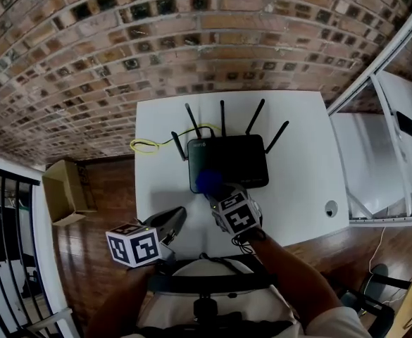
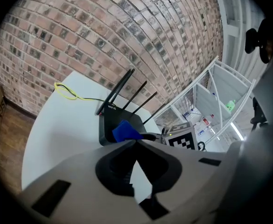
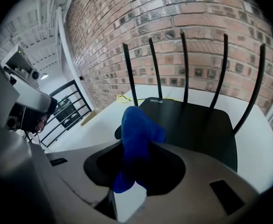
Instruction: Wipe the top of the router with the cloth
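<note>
My right gripper (image 3: pixel 137 146) is clamped on the blue cloth (image 3: pixel 135 125). A thick fold is bunched between the jaws, and a loose lobe pokes out past the tips. In the head view the cloth sits at centre frame, over the near left corner of the black router (image 1: pixel 234 157). I cannot tell whether it is pressing on the lid or just above it. The router lies flat in the middle of the white table (image 1: pixel 297 132), its five thin antennas standing along the edge toward the top of the frame.

My left gripper (image 1: pixel 172 224) hangs at the lower left, near the table's bottom edge. Its jaws are together with nothing between them.

The cloth looks soft, limp and light. I expect it to drag and fold under the tips, so the free lobe should do the wiping, not the hard jaws. The router looks like a light plastic shell with a smooth top, and it may slide on the table under a firm push. If it needs steadying, I would brace its near left side, not the antennas, which look easy to knock.
</note>
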{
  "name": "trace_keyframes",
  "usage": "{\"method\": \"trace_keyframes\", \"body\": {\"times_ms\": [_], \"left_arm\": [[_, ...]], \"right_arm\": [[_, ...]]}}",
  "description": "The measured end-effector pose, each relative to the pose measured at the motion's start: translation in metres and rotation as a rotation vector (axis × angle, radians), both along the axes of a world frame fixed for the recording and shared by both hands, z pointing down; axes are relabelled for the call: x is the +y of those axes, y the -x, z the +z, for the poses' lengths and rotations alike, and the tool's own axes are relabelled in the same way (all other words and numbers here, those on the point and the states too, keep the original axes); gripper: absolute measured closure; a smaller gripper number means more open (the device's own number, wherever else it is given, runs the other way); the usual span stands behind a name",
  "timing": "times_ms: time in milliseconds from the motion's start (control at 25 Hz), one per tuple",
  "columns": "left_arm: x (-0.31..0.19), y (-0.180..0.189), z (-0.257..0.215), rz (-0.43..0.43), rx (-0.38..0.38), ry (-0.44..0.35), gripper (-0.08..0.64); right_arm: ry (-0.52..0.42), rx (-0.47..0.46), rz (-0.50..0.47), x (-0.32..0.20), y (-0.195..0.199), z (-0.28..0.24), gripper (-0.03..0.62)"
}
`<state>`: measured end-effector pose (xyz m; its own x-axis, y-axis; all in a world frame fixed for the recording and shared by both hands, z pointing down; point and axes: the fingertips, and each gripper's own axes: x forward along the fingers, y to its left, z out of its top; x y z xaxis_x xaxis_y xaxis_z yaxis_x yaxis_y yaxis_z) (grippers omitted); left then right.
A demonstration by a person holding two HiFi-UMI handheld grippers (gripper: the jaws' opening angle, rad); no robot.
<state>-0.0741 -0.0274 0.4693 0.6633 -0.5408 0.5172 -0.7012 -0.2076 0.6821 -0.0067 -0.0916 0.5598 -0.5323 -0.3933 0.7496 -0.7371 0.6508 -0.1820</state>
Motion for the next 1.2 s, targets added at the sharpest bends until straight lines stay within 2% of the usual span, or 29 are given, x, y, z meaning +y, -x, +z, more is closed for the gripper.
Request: {"method": "trace_keyframes", "body": {"times_ms": [440, 640, 1200], "left_arm": [[-0.009, -0.040, 0.004, 0.065, -0.013, 0.005, 0.532], [-0.010, -0.059, 0.003, 0.087, 0.009, 0.022, 0.532], [-0.020, -0.096, 0.007, 0.116, 0.005, 0.012, 0.532]], "right_arm": [[-0.002, -0.014, 0.104, -0.012, -0.078, 0.006, 0.457], [0.002, -0.015, 0.152, -0.016, -0.108, 0.004, 0.457], [-0.004, -0.009, 0.212, -0.022, -0.159, 0.005, 0.457]]}}
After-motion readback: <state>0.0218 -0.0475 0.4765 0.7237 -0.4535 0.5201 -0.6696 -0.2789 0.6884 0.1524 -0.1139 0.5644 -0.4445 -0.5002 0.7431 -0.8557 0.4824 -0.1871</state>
